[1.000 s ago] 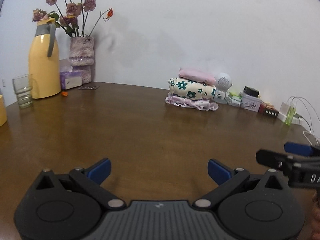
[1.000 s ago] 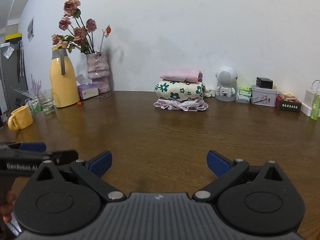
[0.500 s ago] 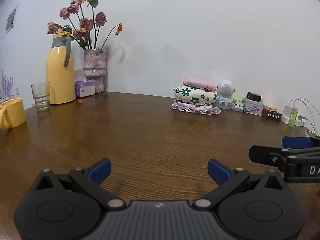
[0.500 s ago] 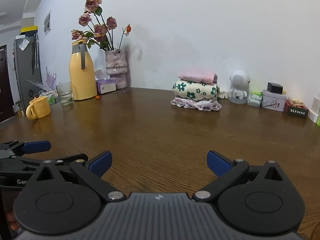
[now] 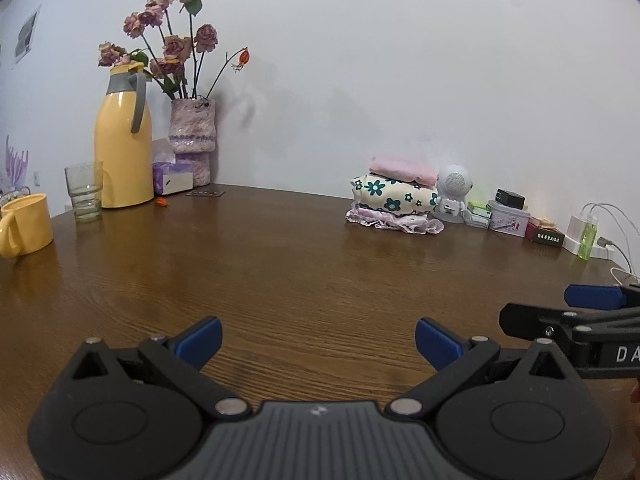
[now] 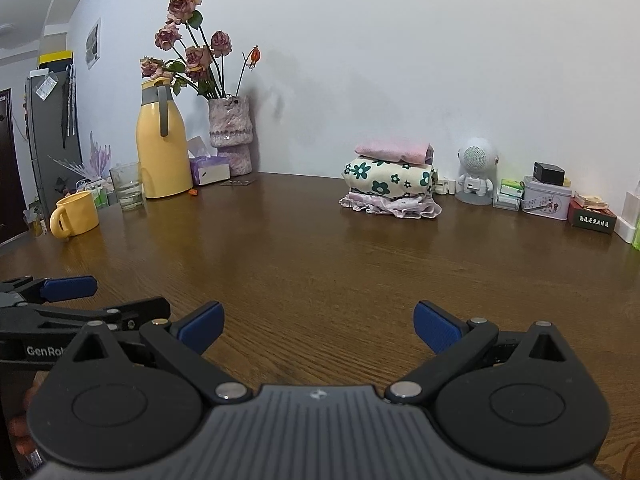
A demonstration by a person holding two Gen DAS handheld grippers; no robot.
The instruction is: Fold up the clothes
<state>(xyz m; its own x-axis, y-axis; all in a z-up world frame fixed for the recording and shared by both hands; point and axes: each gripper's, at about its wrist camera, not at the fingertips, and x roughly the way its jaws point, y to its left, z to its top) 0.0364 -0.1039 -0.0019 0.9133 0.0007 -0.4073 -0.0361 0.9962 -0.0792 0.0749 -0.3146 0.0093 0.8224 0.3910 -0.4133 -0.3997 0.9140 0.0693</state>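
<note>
Both tools idle: left tool (image 5: 318, 336) and right tool (image 6: 318, 322) spread, empty, over bare brown wooden counter (image 6: 320, 264). Folded stack of pink, floral and lilac clothes (image 6: 390, 180) sits far right by wall. Looks finished or between garments; next move needs a fresh garment, none visible.

Bare table (image 5: 304, 264) before folded stack (image 5: 394, 200)
</note>
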